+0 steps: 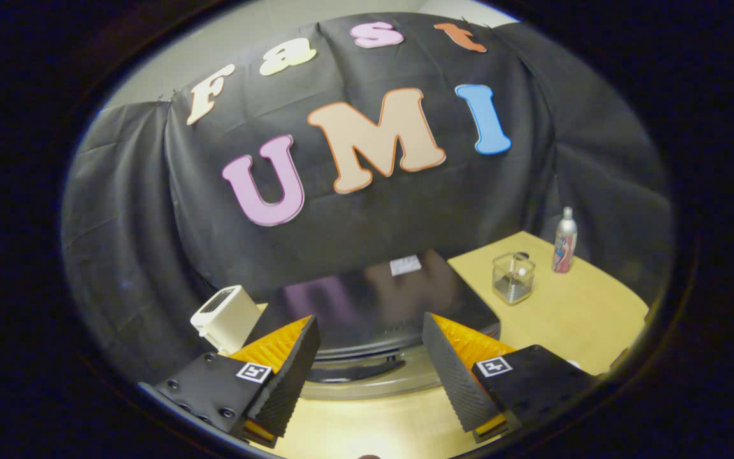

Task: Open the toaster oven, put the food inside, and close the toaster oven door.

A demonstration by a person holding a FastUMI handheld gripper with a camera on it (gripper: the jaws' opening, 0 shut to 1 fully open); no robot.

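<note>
Overhead, gripper [367,370] gapes — toaster oven [373,312] below.

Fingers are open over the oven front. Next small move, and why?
Probably ease the gripper down and forward so the fingers straddle the door handle. The toaster oven looks closed, the handle sits between the spread fingers, and nothing is gripped yet.

The gripper [367,376] has ribbed wedge fingers, square markers, seemingly dark screws.
</note>
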